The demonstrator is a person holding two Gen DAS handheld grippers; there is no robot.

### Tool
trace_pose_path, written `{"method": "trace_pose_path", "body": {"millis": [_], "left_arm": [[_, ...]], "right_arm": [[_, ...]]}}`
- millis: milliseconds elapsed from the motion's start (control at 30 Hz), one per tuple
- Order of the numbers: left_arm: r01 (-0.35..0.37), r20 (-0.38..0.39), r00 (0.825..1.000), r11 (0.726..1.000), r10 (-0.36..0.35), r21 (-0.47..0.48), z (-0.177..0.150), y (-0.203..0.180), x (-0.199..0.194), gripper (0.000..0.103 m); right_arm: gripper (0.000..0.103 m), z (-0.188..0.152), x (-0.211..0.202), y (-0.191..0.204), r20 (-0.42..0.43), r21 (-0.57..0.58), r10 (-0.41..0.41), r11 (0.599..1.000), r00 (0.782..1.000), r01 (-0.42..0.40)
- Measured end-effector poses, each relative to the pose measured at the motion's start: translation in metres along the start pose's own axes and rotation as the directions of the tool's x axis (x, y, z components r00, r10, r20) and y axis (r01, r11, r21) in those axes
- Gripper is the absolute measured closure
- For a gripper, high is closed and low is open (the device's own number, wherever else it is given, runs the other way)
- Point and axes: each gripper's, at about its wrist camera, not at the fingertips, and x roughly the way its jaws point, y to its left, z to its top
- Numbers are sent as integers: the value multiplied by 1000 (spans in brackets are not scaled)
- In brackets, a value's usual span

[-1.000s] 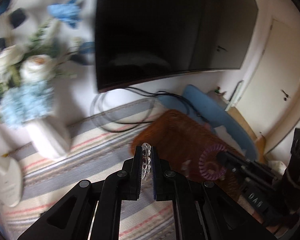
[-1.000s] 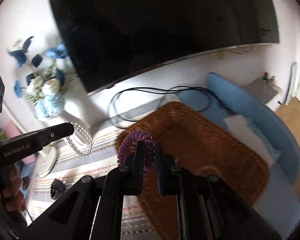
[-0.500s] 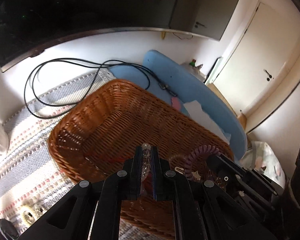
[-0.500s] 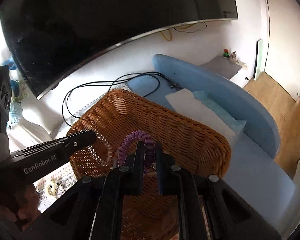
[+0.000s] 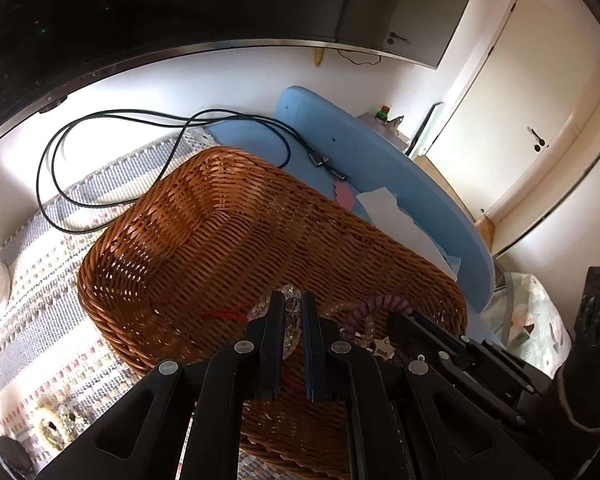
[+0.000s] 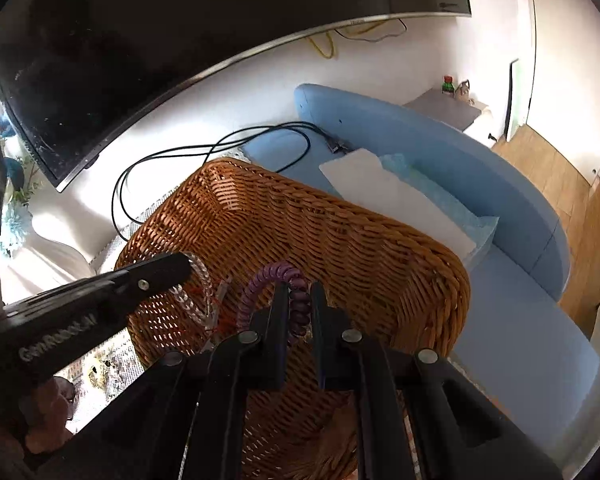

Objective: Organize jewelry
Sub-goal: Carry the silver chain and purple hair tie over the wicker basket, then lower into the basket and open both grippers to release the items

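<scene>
Left wrist view. Left gripper: jaws nearly closed, pinching a clear faceted-bead bracelet that hangs over the near part of a brown woven wicker basket. Right gripper, near right: dark fingers carrying a purple coiled spiral hair tie above the basket's near right corner. Inside the basket, beneath both: red thread and a small star-shaped charm. Basket stands on a striped woven mat; a pale beaded piece lies on the mat at near left. Far side: black cable looped along the white wall, dark curved television screen, blue padded board to the right with white paper on it.

Right wrist view. Right gripper: jaws almost shut on the purple coiled spiral hair tie, held over the basket (interior, near side). Left gripper enters from the left, the clear bracelet dangling from its tip into the basket. A hand shows at near left.
</scene>
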Motion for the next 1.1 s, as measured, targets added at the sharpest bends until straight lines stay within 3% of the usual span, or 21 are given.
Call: {"method": "trace_pose_path", "body": {"millis": [1100], "left_arm": [[75,32,997,997,-75,-11,1,1,-16,95]], "right_arm": [[91,-1,-9,4,27,-5,-28,1000,999,28]]}}
